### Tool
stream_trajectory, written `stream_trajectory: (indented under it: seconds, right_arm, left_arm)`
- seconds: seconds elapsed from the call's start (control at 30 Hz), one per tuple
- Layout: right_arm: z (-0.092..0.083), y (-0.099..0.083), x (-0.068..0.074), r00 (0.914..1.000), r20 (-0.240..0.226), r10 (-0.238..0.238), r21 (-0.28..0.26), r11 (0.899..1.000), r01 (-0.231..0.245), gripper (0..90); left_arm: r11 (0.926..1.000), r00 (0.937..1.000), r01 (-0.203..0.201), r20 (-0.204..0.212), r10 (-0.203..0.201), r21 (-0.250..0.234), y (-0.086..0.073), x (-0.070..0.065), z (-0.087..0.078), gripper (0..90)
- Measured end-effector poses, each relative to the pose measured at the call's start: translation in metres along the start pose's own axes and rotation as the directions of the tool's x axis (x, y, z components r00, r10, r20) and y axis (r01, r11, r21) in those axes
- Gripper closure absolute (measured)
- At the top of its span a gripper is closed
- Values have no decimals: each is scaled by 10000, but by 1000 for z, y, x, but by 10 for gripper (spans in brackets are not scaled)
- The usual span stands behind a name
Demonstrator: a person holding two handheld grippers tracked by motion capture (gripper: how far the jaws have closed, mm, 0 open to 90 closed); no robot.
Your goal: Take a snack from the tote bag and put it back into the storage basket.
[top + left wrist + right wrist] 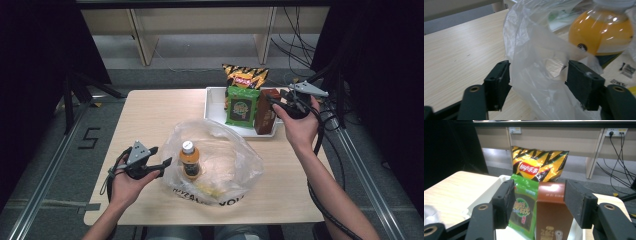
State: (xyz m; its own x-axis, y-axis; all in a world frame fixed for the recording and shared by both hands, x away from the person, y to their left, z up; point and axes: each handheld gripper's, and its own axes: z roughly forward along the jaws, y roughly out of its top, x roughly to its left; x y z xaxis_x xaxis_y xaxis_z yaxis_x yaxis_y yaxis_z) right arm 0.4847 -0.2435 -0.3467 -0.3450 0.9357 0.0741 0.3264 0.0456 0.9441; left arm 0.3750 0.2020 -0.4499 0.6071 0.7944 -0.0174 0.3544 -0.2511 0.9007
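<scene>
Brown carton [552, 212] upright in white tray [214, 107] beside green packet [524, 207]; stiff, light, best taken across flat sides; right gripper [537, 202] spread around it, untouching; left gripper [539, 82] spread astride limp plastic bag [536, 62] rim, soft, slippery.

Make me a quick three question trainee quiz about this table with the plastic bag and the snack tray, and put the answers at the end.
1. True or false: the orange drink bottle sits inside the clear plastic bag.
2. Multiple choice: which item do the right gripper jaws line up on in the right gripper view? A) yellow chip bag B) brown carton C) the bottle
3. Short answer: what lies between the open jaws of the left gripper?

Key
1. True.
2. B; the carton stands in the white tray beside the green packet.
3. A fold of the plastic bag; the pads do not press on it.
</scene>
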Motion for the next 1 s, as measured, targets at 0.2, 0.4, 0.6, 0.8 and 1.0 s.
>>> stream_trajectory:
  seconds: [0.2,0.4,0.6,0.8,1.0]
  right_arm:
    - [-14,-13,2,9997,-257,-48,219,9997,54,431]
    - [-25,-25,1,9991,-433,-43,363,9993,59,432]
    - [-32,-40,1,9983,-576,-125,512,9986,154,432]
    - [-39,-53,5,9962,-870,-46,628,9980,101,434]
    - [-46,-64,12,9944,-1048,110,643,9979,-42,437]
  left_arm:
    - [9990,9989,-237,394,253,-382,10,-9,-9,204]
    - [9965,9944,-237,1012,318,-800,12,-20,-21,188]
    - [9934,9891,-355,1384,506,-1094,20,-36,-18,183]
    - [9953,9877,-371,1481,502,-899,20,-44,-6,161]
    - [9967,9909,-392,1255,479,-714,18,-45,3,153]
